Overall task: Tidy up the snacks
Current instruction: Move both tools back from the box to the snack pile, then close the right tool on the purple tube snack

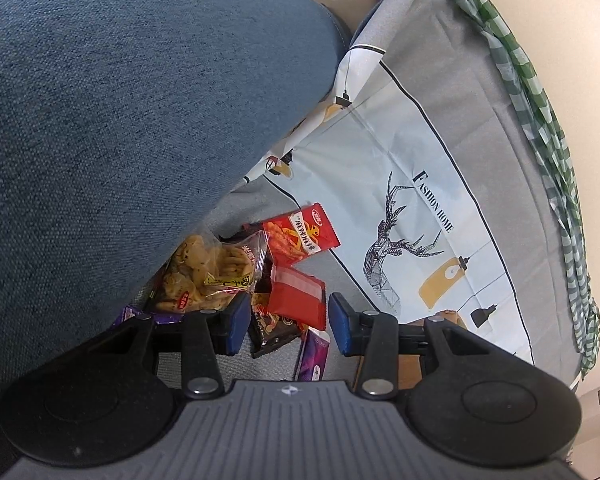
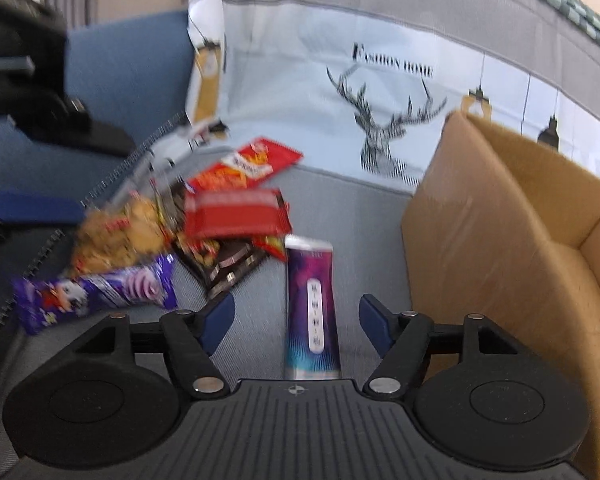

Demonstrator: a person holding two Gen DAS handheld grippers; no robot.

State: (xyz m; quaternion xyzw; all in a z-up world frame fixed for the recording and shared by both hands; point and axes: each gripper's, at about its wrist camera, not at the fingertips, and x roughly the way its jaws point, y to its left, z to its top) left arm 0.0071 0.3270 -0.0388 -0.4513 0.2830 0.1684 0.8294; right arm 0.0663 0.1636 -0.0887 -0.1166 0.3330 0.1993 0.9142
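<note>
Two grippers in play, but only one is lined up. Right gripper [image 2: 296, 320]: jaws spread wide, pads touching nothing, with the purple packet [image 2: 311, 312] lying on the grey cushion [image 2: 360, 216] squarely between them. Packet's long axis runs straight away from the gripper, parallel to the fingers, near end tucked under the gripper body. So the jaws close across its narrow width; no wrist roll looks needed, just a drop and a squeeze.

Cardboard box [image 2: 480, 232] sits just beside it on the right, open top, likely the drop target. Short carry.

Further out, ahead and to the left: the rest of the pile, red wrapper [image 2: 236, 212], dark packet [image 2: 228, 268], biscuit bag [image 2: 120, 236], purple cartoon packet [image 2: 100, 292]. Blurred, some overlapping.

Left gripper [image 1: 286, 320]: jaws part open, empty, hovering over the pile's red wrapper [image 1: 296, 300], biscuit bag [image 1: 208, 276] to its left. Blue cushion [image 1: 120, 120] crowds it on that side.

Judgement: right hand is nearer and better aligned for the purple packet. Risk: thin film, pads may skid off.
</note>
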